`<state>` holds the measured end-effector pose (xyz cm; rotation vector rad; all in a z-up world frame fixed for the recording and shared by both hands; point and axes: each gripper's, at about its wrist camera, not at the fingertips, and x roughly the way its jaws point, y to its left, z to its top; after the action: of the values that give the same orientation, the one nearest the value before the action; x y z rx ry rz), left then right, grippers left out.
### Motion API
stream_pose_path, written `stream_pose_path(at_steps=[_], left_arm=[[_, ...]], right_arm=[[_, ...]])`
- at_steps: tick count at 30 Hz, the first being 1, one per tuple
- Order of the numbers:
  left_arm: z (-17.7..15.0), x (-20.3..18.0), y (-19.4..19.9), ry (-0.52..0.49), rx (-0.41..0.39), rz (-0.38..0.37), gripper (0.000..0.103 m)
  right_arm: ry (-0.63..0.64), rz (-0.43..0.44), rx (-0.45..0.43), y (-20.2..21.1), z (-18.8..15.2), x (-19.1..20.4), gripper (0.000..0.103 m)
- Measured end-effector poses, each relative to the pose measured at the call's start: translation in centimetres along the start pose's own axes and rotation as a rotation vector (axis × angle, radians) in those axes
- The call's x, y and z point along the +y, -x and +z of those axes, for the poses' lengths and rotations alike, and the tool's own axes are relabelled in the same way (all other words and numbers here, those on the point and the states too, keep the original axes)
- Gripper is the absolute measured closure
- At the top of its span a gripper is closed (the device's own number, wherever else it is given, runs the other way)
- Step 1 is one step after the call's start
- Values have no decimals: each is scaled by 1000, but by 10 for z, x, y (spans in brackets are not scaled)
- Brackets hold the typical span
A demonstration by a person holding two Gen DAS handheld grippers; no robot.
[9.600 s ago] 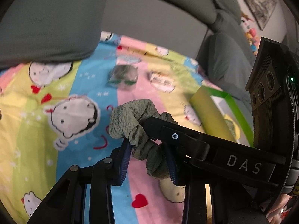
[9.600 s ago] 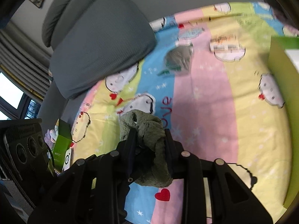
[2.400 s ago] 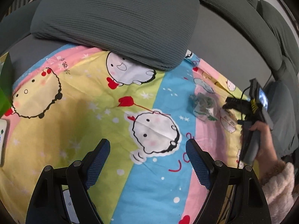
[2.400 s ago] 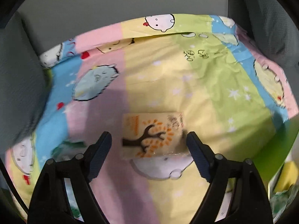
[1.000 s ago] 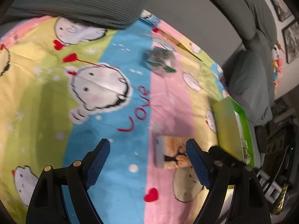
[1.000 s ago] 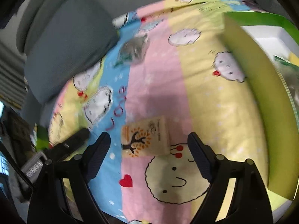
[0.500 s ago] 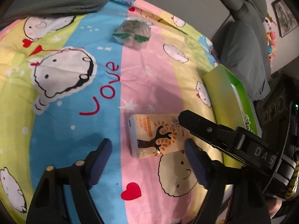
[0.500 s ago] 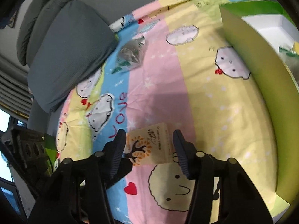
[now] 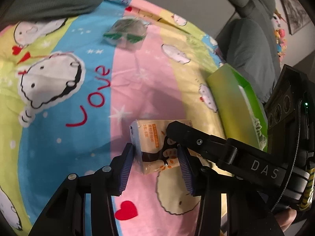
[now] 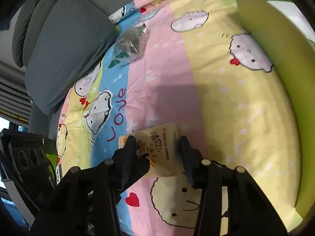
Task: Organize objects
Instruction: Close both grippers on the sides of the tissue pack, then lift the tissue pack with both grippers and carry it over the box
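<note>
A yellow tissue pack [image 9: 151, 143] with an orange tree print lies on the cartoon bedsheet [image 9: 59, 129]. My left gripper [image 9: 155, 157] is closed in around the pack's near end, pads at its two sides. My right gripper [image 10: 159, 153] is also closed around the same pack [image 10: 157, 147] from the other side; one of its fingers [image 9: 196, 141] crosses the pack in the left wrist view. The pack rests on the sheet. A clear plastic bag with green print [image 9: 126, 31] lies farther back, also in the right wrist view [image 10: 132, 43].
A green-yellow box [image 9: 236, 98] stands at the right, also in the right wrist view [image 10: 275, 63]. A grey pillow [image 10: 65, 59] lies at the back left. Grey sofa cushions [image 9: 250, 45] rise behind the sheet.
Both grippers have moved in on the tissue pack and narrowed around it. Half a second ago the left jaws stood wide apart.
</note>
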<state>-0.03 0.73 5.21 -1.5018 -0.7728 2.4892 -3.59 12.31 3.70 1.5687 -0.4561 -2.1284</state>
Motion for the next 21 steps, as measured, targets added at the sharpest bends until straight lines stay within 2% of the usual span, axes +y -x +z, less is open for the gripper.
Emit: stream_pose_path(at_steps=[4,10,13,17,21], left_arm=[[1,-26,19,-90,-89,-19,56],[2,-74,45,-196,-241,-45,56],[1,-102,45,-281,-283,-50,56],[-1,-140,41,-373,-300,-100,56],[2,-180,20,-467,-265,-111,56]], right_arm=[[23,7,-82,27,0,5,58],[28,53,-281,86,-1,2,58],[23,64,-345,110,-2,-6,58],[10,62,-437,143,-6,-29,57],[-77,66,-512,166,-8,-63,57]])
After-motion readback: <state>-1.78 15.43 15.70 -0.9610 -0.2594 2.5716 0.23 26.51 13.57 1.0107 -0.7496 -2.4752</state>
